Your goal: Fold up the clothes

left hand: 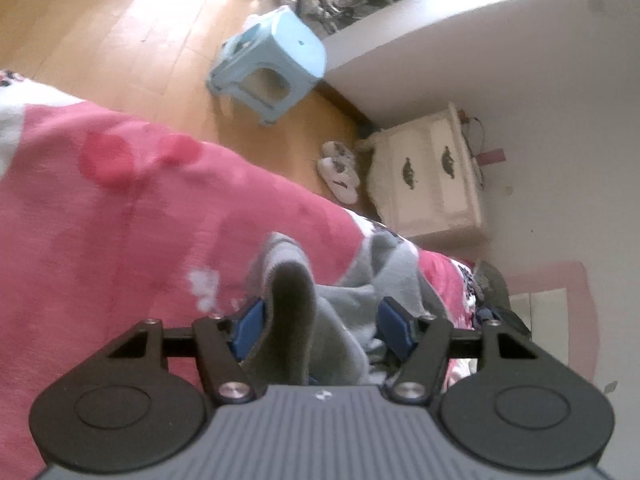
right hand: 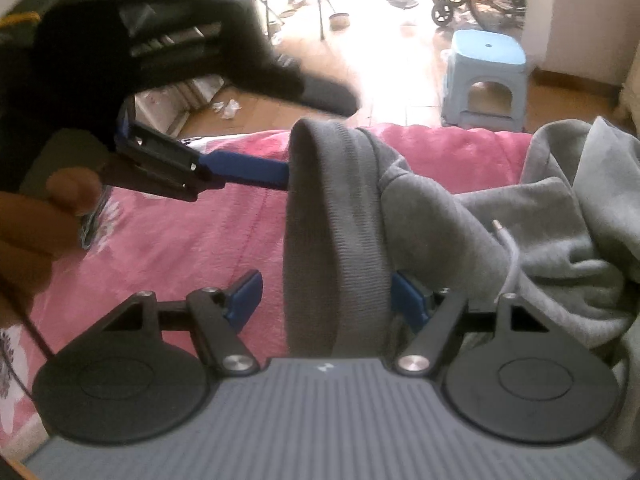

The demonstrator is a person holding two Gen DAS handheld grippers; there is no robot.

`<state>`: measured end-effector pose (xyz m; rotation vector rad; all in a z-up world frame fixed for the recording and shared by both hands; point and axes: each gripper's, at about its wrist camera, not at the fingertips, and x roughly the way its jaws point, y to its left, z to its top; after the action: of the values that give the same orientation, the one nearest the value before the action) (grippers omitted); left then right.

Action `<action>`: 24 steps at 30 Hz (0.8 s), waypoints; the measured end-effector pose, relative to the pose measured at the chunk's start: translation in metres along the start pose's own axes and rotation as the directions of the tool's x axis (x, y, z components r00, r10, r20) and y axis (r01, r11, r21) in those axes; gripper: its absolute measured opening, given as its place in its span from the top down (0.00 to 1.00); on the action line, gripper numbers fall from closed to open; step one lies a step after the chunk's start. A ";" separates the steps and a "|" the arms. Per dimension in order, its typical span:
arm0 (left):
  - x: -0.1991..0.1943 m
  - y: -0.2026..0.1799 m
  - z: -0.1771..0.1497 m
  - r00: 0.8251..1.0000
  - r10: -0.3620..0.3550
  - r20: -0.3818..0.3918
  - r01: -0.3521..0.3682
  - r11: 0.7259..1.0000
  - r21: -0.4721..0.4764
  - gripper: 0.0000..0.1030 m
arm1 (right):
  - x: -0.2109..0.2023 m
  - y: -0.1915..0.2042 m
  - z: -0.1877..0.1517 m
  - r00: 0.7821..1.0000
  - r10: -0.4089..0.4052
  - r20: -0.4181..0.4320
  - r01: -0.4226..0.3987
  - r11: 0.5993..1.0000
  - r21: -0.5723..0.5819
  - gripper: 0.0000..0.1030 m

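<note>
Two claws, likely both open, one grey garment [right hand: 500,216]

Both wrist views look closely over the pink bed [left hand: 120,220], sharing the blue stool [right hand: 486,76]

Grey sweatshirt [right hand: 500,216], crumpled, ribbed hem [right hand: 336,232] raised, on pink bedspread [right hand: 200,240]

Left gripper [left hand: 320,320] jaws apart; right gripper [right hand: 326,294] likewise (both wide).
</note>
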<state>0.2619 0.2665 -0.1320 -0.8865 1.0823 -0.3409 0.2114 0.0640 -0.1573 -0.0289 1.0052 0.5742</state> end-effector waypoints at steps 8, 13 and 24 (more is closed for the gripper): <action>0.017 -0.029 -0.006 1.000 -0.001 -0.013 0.002 0.998 0.064 0.38 | 0.008 -0.014 0.004 0.999 -0.041 0.011 0.040 0.995 0.091 0.48; 0.016 -0.040 -0.015 1.000 -0.006 -0.027 0.009 0.995 0.102 0.39 | 0.000 -0.028 0.003 0.999 0.016 0.043 -0.022 0.988 0.152 0.83; -0.014 -0.060 -0.041 0.996 0.084 0.036 -0.090 0.965 0.248 0.40 | -0.047 -0.100 -0.003 0.967 0.161 0.199 -0.232 0.882 0.410 0.90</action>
<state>0.2302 0.2190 -0.0846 -0.6158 1.0257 -0.3819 0.2373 -0.0428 -0.1450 0.5136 0.9650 0.5184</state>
